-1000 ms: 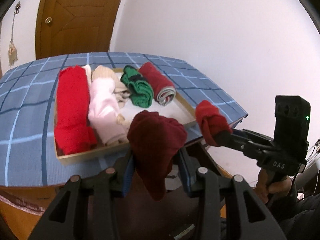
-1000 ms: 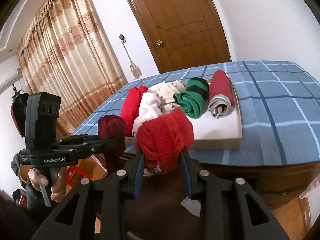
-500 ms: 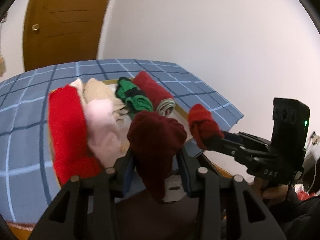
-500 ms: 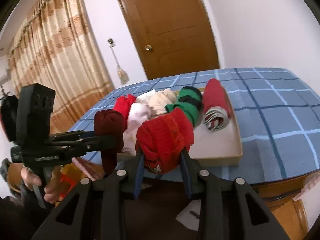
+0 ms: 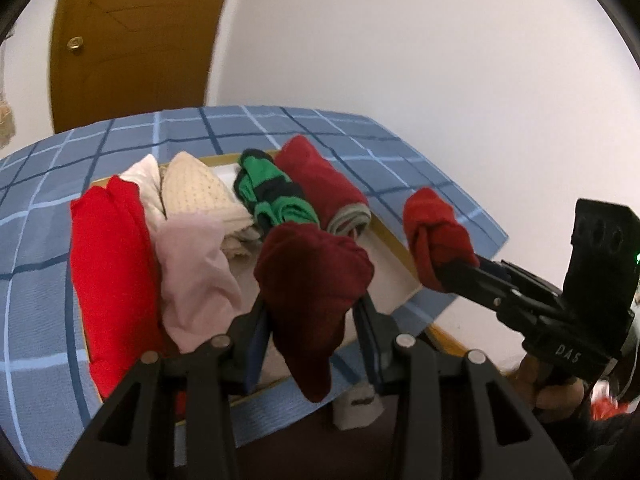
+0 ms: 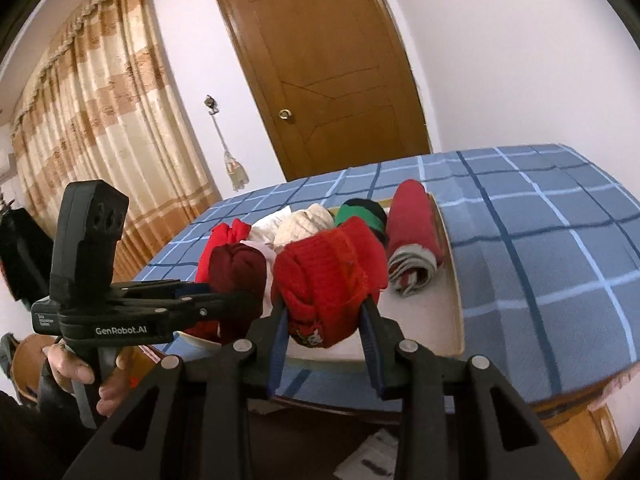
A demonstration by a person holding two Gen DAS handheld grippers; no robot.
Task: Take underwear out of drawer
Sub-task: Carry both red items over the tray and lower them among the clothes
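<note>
My left gripper (image 5: pixel 312 312) is shut on a dark maroon rolled pair of underwear (image 5: pixel 312 264), whose loose end hangs below the fingers. My right gripper (image 6: pixel 326 316) is shut on a bright red knotted roll (image 6: pixel 328 268). Both rolls hang over the near edge of a wood-rimmed white tray (image 5: pixel 396 240). Each view shows the other gripper beside it: the right gripper (image 5: pixel 452 276) with the red roll (image 5: pixel 432 232), and the left gripper (image 6: pixel 240 300) with the maroon roll (image 6: pixel 238 268). The tray holds several rolled garments: red (image 5: pixel 108 260), pink (image 5: pixel 192 272), cream (image 5: pixel 196 192), green-black (image 5: pixel 272 196), dark red (image 5: pixel 320 184).
The tray lies on a table with a blue checked cloth (image 6: pixel 540 220), its near edge just below my grippers. A white slip (image 5: pixel 356 404) lies in the dark space under that edge. A brown door (image 6: pixel 328 80), striped curtains (image 6: pixel 100 120) and a white wall stand behind.
Both grippers have moved forward over the table edge toward the tray, which now looks closer. Each still grips its roll as before.
</note>
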